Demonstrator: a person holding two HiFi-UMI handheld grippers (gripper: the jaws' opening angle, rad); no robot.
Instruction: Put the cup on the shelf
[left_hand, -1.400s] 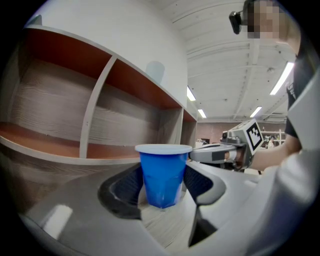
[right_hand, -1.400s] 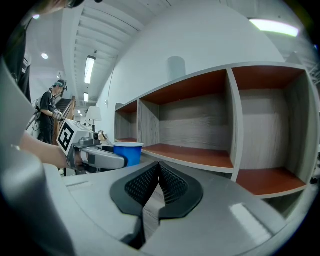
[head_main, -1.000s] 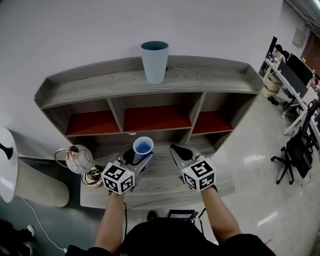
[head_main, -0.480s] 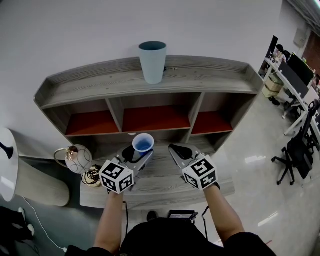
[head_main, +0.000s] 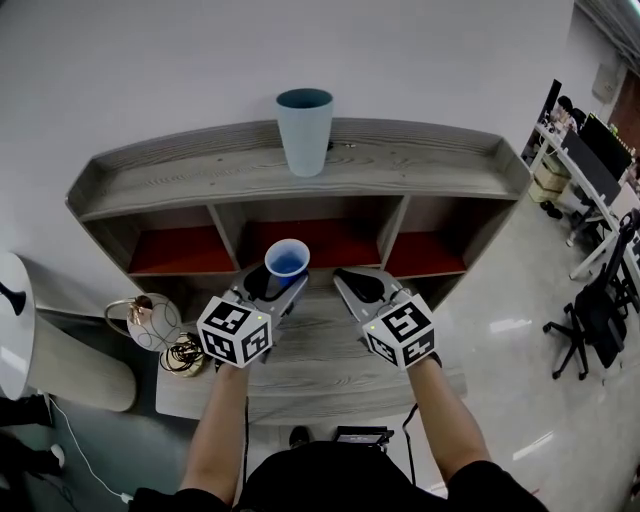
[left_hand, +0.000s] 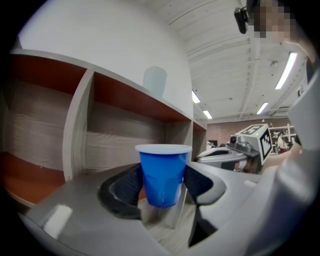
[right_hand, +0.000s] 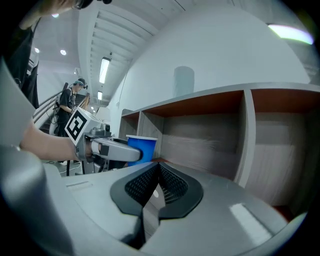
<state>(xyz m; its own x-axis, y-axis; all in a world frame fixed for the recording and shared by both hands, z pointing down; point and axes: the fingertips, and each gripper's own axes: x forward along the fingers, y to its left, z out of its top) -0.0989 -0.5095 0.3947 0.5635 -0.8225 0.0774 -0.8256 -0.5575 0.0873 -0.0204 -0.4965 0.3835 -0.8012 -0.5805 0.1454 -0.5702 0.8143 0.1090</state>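
Grey wooden shelf (head_main: 420, 165) against a white wall, blue cup (head_main: 287, 262) held in front of it.
Head view: the left gripper (head_main: 278, 288) holds the cup upright before the middle compartment; a tall tumbler (head_main: 304, 130) stands on top. Left gripper view: both pads (left_hand: 125, 187) press the cup's sides. Right gripper view: the right gripper (right_hand: 158, 172), right of the cup, has its jaws together, empty.

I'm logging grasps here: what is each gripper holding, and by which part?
The left gripper holds the blue cup upright by its side wall, below the rim. The right gripper is shut, holding nothing.
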